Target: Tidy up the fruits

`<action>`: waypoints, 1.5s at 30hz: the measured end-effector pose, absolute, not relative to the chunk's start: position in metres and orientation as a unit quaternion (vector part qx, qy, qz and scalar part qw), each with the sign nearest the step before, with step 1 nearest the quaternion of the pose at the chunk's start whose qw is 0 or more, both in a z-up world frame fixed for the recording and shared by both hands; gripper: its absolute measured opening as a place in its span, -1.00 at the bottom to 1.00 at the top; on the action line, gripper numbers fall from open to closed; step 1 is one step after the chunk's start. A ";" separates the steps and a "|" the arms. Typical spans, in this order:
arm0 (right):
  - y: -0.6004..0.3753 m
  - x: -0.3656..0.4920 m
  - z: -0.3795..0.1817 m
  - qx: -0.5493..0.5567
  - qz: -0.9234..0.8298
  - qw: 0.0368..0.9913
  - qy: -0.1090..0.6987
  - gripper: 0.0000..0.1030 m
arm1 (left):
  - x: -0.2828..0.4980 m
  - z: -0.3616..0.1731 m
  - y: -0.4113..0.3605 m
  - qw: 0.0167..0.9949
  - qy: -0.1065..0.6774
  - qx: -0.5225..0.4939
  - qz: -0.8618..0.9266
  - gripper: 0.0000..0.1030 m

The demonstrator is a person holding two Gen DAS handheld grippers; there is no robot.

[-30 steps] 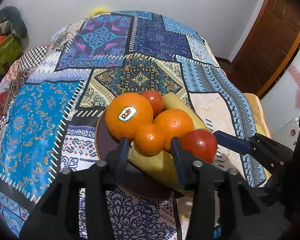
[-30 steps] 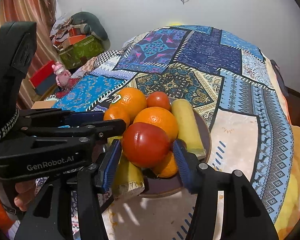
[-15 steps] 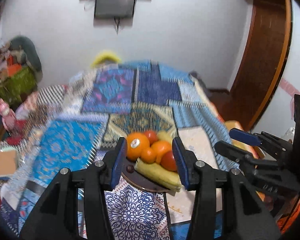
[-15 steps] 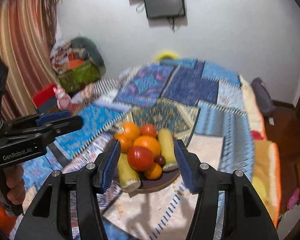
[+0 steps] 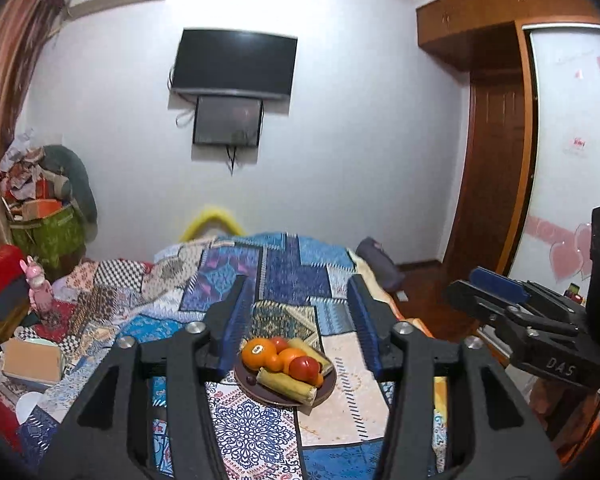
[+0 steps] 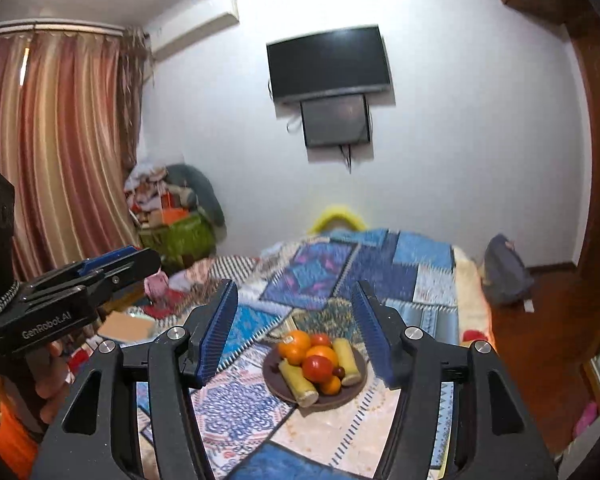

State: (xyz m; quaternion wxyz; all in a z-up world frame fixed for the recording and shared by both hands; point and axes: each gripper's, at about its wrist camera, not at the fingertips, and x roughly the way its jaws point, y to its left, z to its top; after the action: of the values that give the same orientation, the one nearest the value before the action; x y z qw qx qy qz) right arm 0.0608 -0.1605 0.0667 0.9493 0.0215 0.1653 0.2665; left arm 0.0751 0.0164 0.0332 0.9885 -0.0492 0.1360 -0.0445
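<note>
A dark brown plate [image 5: 328,390] [image 6: 354,394] rests on the patchwork bedspread [image 5: 296,276] [image 6: 380,268]. On it are piled oranges [image 5: 256,353] [image 6: 296,340], red tomatoes [image 5: 304,367] [image 6: 317,367] and pale yellow bananas [image 5: 286,384] [image 6: 346,356]. My left gripper [image 5: 302,320] hangs well above and back from the plate, its jaws opening with nothing between them. My right gripper [image 6: 294,326] is likewise raised and far from the fruit, jaws opening and empty. Each gripper shows at the edge of the other's view.
A wall-mounted TV [image 5: 234,62] hangs over the bed's far end. Boxes and clutter [image 5: 40,224] are piled at the left by a striped curtain [image 6: 60,140]. A wooden door [image 5: 496,168] stands at the right. A hand [image 6: 52,380] holds the left gripper.
Both grippers have pulled back and risen away from the plate, which now looks small and distant. Both pairs of jaws have spread wider. The fruit pile is unmoved.
</note>
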 end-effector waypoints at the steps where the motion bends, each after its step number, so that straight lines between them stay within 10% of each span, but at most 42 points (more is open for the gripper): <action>1: -0.162 0.055 0.069 0.023 0.265 0.951 0.159 0.14 | 0.067 0.035 0.016 0.989 0.128 -0.052 -0.043 0.20; 15: -0.159 0.023 0.069 0.024 0.222 0.967 0.124 1.00 | 0.013 0.037 0.014 0.995 0.094 -0.027 -0.009 0.93; 45: -0.163 0.002 0.068 0.022 0.207 0.971 0.115 1.00 | 0.007 0.032 0.010 0.996 0.091 -0.016 -0.003 1.00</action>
State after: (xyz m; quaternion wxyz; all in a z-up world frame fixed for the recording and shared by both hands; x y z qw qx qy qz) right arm 0.0015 -0.1633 0.0679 0.9714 0.0222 0.1151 0.2066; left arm 0.0075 0.0102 0.0320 0.9957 -0.0161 0.0907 -0.0031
